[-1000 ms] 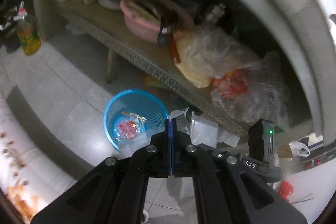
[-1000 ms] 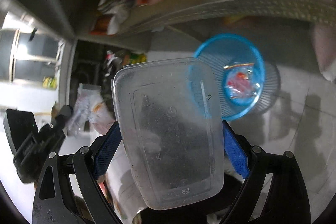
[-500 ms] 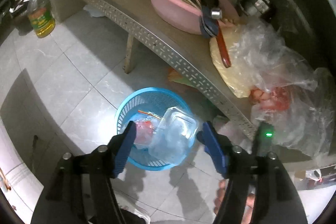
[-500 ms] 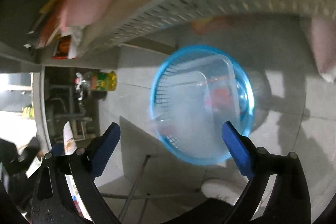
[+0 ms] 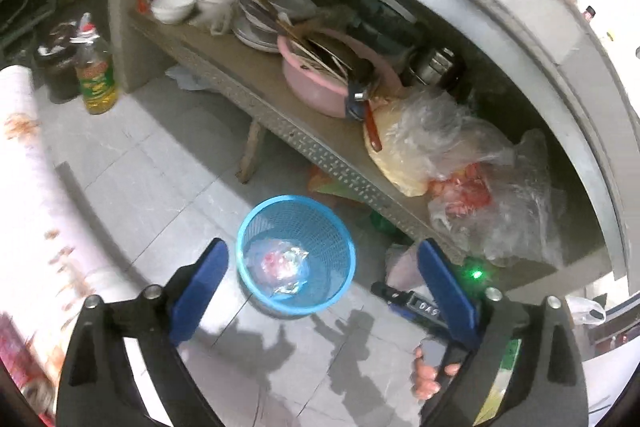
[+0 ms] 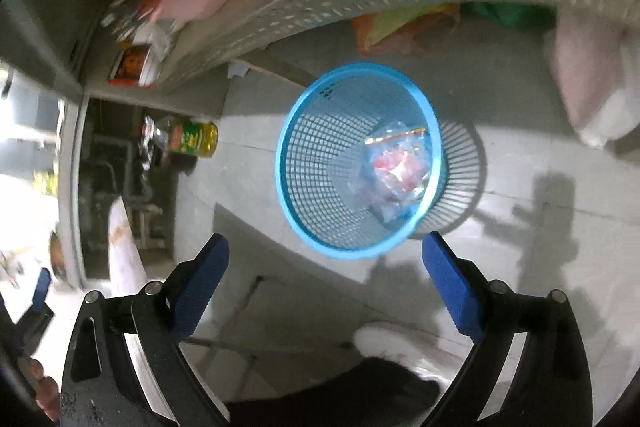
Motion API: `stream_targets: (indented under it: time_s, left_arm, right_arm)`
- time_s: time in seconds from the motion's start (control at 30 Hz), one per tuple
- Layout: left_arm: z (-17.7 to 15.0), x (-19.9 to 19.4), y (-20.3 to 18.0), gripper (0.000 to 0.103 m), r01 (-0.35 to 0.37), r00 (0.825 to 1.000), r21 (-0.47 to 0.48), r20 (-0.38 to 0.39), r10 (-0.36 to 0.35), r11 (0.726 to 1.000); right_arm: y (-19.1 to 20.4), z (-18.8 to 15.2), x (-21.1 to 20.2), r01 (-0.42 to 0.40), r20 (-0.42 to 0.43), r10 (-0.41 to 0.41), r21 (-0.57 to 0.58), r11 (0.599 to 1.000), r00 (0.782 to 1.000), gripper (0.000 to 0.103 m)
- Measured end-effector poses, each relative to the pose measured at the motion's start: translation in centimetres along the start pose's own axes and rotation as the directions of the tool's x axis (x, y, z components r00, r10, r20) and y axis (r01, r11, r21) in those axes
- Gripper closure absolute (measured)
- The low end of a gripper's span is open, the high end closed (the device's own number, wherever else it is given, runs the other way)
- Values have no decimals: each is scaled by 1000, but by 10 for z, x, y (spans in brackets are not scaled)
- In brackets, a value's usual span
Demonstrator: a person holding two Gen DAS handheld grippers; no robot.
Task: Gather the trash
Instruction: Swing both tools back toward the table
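A blue mesh waste basket (image 5: 296, 255) stands on the tiled floor, also seen in the right wrist view (image 6: 356, 163). Clear plastic trash with red bits (image 5: 284, 265) lies inside it, and shows in the right wrist view (image 6: 396, 171). My left gripper (image 5: 322, 287) is open and empty, held above the basket. My right gripper (image 6: 324, 275) is open and empty, above the basket's near rim. The right gripper's body (image 5: 420, 307) shows in the left wrist view, to the right of the basket.
A low perforated shelf (image 5: 304, 143) behind the basket holds a pink basin (image 5: 320, 83), bowls and plates, and plastic bags (image 5: 432, 143). An oil bottle (image 5: 96, 79) stands on the floor at left. A white patterned surface (image 5: 28, 211) is at the left.
My left gripper opened and my right gripper let go of the clear plastic container, which dropped into the basket. Both grippers have pulled back above the basket.
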State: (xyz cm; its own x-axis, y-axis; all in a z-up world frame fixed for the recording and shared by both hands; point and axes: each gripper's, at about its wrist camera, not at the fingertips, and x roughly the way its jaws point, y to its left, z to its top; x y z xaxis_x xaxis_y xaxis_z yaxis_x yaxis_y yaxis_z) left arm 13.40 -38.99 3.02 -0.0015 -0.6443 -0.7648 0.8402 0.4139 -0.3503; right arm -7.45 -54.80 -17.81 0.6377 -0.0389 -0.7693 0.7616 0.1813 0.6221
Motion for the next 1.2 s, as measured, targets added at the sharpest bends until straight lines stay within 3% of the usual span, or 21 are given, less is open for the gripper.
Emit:
stream_targets:
  time_s: [0.13, 0.27, 0.43, 0.53, 0.6, 0.67, 0.7, 0.77, 0.83, 0.87, 0.93, 1.03, 1.13, 1.2]
  left_arm:
    - [-34, -51, 8, 7, -47, 998, 3, 37, 47, 999]
    - [-73, -109, 27, 6, -78, 992, -51, 97, 83, 996]
    - [-122, -175, 63, 6, -145, 969, -165, 176, 173, 976]
    - [-158, -213, 90, 6, -212, 943, -261, 200, 267, 942]
    - [-183, -239, 108, 6, -240, 921, -322, 222, 320, 916]
    - [-205, -261, 121, 6, -252, 900, -359, 255, 354, 899]
    - [-219, -276, 130, 6, -252, 888, -377, 276, 368, 891]
    - [-238, -294, 146, 6, -229, 882, -387, 306, 359, 893]
    - [-253, -307, 166, 6, -286, 863, -414, 281, 421, 864]
    - [-260, -315, 179, 6, -350, 836, -429, 259, 484, 833]
    - [-266, -322, 198, 6, -412, 806, -431, 239, 542, 803]
    - [-269, -326, 234, 6, -465, 798, -431, 175, 577, 773]
    - [-268, -319, 266, 6, -472, 821, -395, 129, 557, 788]
    - [-267, -310, 279, 7, -492, 825, -373, 90, 558, 787]
  right_arm:
    - [40, -21, -30, 105, 59, -95, -192, 976, 994, 9]
    - [89, -45, -59, 226, 179, -170, -361, 905, 969, 8]
    - [159, -84, -84, 355, 352, -173, -558, 750, 920, 8]
    - [202, -119, -95, 406, 453, -88, -677, 614, 887, 8]
    - [226, -142, -99, 394, 467, -5, -742, 542, 884, 8]
    - [243, -159, -103, 352, 439, 62, -789, 504, 896, 8]
    - [252, -170, -104, 299, 399, 114, -821, 486, 910, 8]
    - [267, -188, -105, 166, 279, 197, -877, 451, 940, 8]
    - [284, -207, -100, 37, 144, 231, -910, 413, 962, 8]
    - [290, -214, -96, -5, 96, 234, -918, 397, 967, 8]
    - [304, -234, -88, -88, 0, 238, -929, 359, 971, 8]
    - [314, -254, -77, -155, -88, 219, -936, 316, 972, 8]
    - [320, -276, -74, -184, -131, 197, -943, 278, 972, 8]
    - [321, -289, -75, -191, -145, 180, -944, 270, 973, 8]
